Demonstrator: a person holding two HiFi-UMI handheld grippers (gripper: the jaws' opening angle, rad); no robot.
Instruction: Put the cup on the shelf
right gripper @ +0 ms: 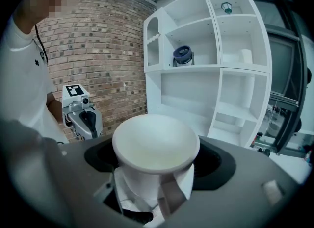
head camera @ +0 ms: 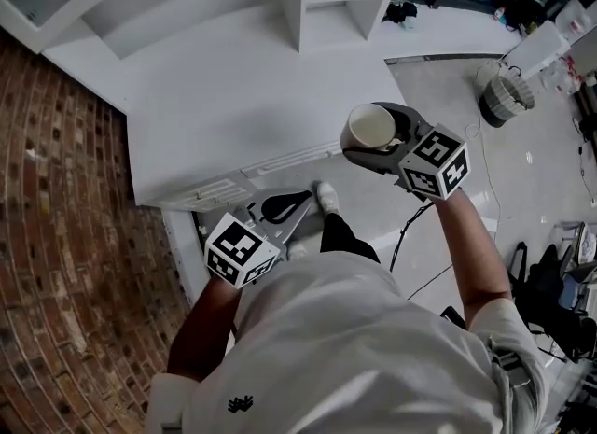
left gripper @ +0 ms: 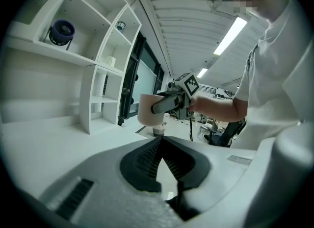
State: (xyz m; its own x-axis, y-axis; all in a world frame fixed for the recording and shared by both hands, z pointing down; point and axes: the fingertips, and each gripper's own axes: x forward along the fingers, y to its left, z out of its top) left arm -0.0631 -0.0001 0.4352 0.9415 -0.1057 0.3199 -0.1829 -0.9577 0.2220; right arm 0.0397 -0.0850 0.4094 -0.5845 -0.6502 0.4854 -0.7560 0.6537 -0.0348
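A tall white shelf unit with open compartments (right gripper: 216, 70) stands at the back of a broad white counter (head camera: 233, 115), with a red brick wall (right gripper: 103, 40) to its left. In the head view the shelves lie at about 12 o'clock from the person; in the right gripper view they rise at 1 to 2 o'clock beyond the load. A dark blue round object (right gripper: 182, 54) fills one upper bay, while the wide bay beneath it looks bare.

The right gripper (head camera: 378, 147) is the nearer to the shelves and carries the work: its jaws are clamped on the sides of a white tapered cup (head camera: 371, 127), held in the air just off the counter's near right corner. The left gripper (head camera: 289, 206) hangs lower, at about 8 o'clock from the cup and well apart from it, its dark pads pressed together at the tips with nothing between them.

The cup stands upright, long axis vertical, mouth up and wider than its base. Its inside is plain, pale and looks empty. The coming move looks to be a reach forward across the counter toward an open bay, keeping the cup level.
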